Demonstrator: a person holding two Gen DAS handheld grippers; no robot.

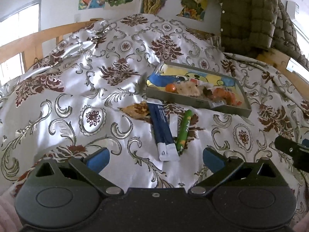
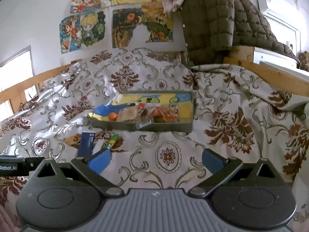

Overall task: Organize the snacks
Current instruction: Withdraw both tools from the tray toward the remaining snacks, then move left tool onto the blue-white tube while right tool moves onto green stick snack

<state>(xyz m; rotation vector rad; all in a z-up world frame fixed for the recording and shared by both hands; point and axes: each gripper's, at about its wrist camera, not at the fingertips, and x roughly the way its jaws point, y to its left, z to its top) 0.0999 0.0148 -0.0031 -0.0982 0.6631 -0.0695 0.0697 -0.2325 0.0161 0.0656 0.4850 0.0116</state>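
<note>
Left wrist view: left gripper (image 1: 156, 159) low over the quilt (image 1: 87, 89), jaws spread wide, nothing between the blue pads (image 1: 98, 159). Just ahead, a blue packet (image 1: 161, 129) and a green stick (image 1: 184, 130) side by side on the quilt, a white wrapper (image 1: 173, 122) between them. Beyond those, a grey tray (image 1: 199, 102) tilted on the folds, holding an orange ball (image 1: 171, 87), a pale snack bag (image 1: 188, 89) and orange snacks (image 1: 225, 94) along its near wall. Edge of the right gripper (image 1: 289, 150) at far right. Green coat (image 1: 251, 15) hung over the rail behind.

Right wrist view: right gripper (image 2: 156, 160) also released, jaws wide apart, bare quilt (image 2: 168, 154) between them. Tray (image 2: 143, 126) straight ahead, well apart from the fingers, ball (image 2: 112, 116) and snacks (image 2: 166, 114) inside near the front wall. Blue packet (image 2: 87, 143) and green stick (image 2: 113, 140) left of the tray, just past the left pad (image 2: 100, 162). Posters (image 2: 83, 31) on the wall.
</note>
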